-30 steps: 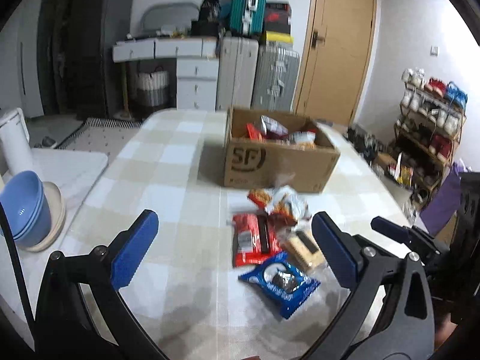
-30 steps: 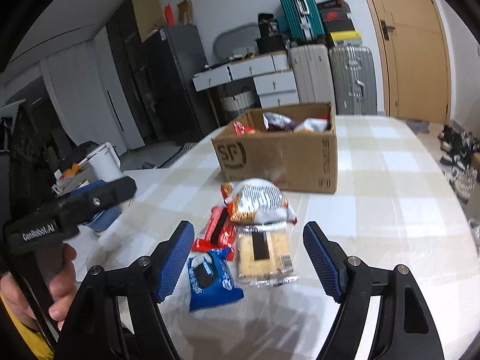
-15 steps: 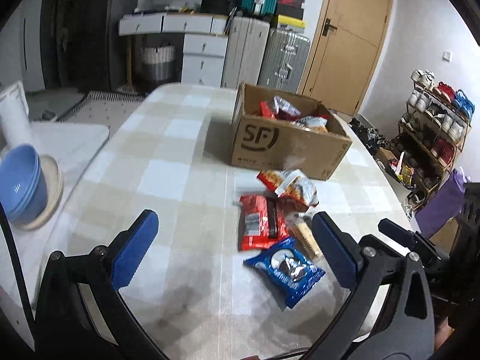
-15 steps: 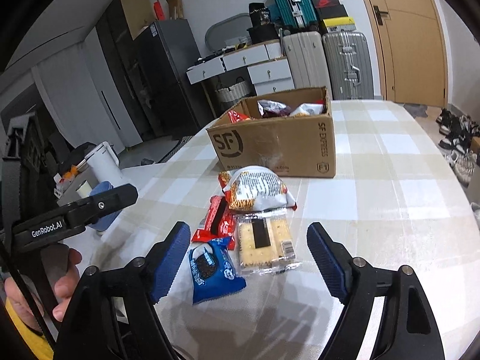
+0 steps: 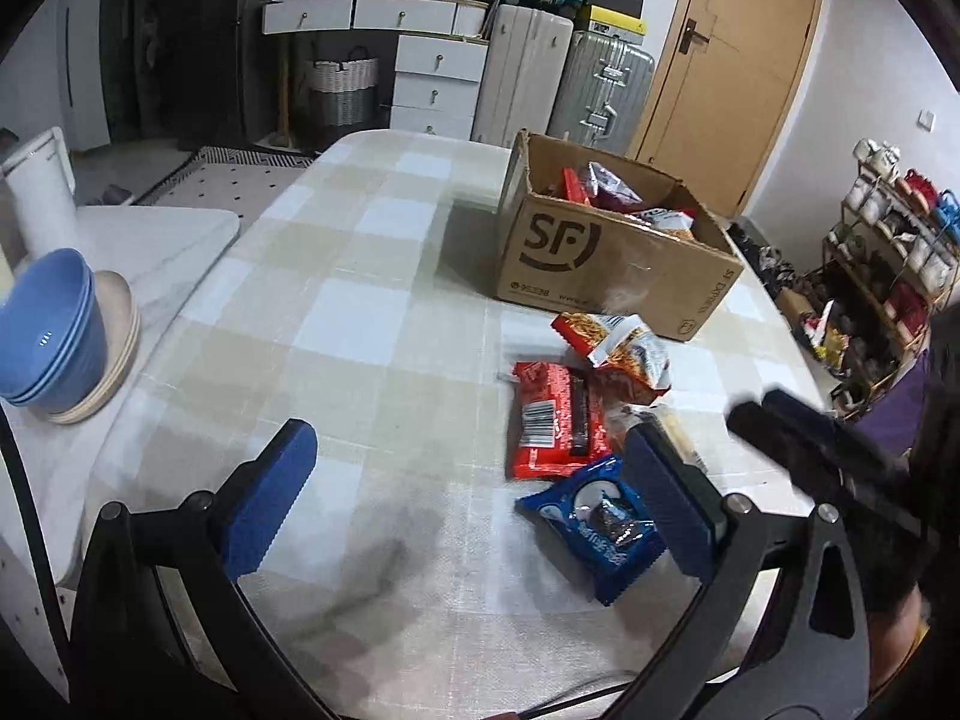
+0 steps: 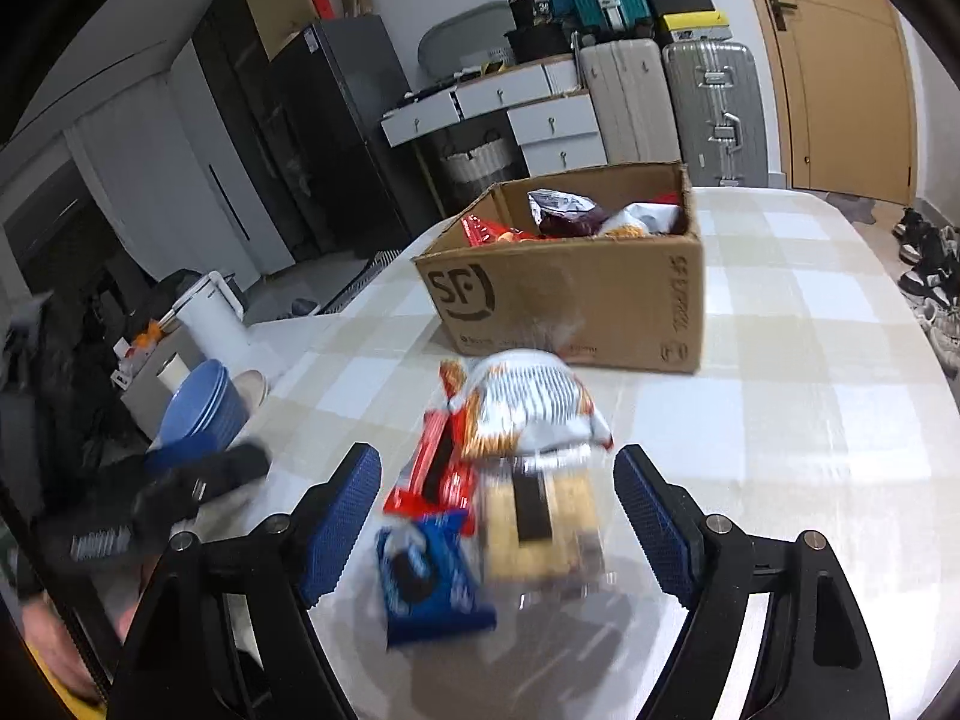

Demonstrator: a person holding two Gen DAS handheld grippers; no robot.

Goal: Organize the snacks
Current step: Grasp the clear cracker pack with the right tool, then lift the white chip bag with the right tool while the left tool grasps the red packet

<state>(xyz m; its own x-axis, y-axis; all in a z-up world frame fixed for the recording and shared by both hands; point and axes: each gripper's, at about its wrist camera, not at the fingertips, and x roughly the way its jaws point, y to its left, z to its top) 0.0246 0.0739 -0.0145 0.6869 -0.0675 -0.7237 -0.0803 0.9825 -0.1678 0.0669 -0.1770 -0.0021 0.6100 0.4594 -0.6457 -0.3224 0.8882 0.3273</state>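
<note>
The cardboard box (image 5: 600, 276) is matt brown with black print. The snack packets (image 5: 555, 420) near it are glossy, crinkled foil and plastic. The checked tablecloth (image 5: 336, 324) looks woven and matt; the blue bowls (image 5: 42, 336) at far left shine smoothly.

Cardboard box (image 5: 606, 264) sits far on the table (image 5: 336, 324), snack packs inside. Before it, the chip bag (image 6: 528, 408) — then the wafer bar (image 6: 438, 468) left, cracker pack (image 6: 540, 516) right, cookie pack (image 6: 426, 582) nearest. Stacked bowls (image 5: 42, 336) off left.
</note>
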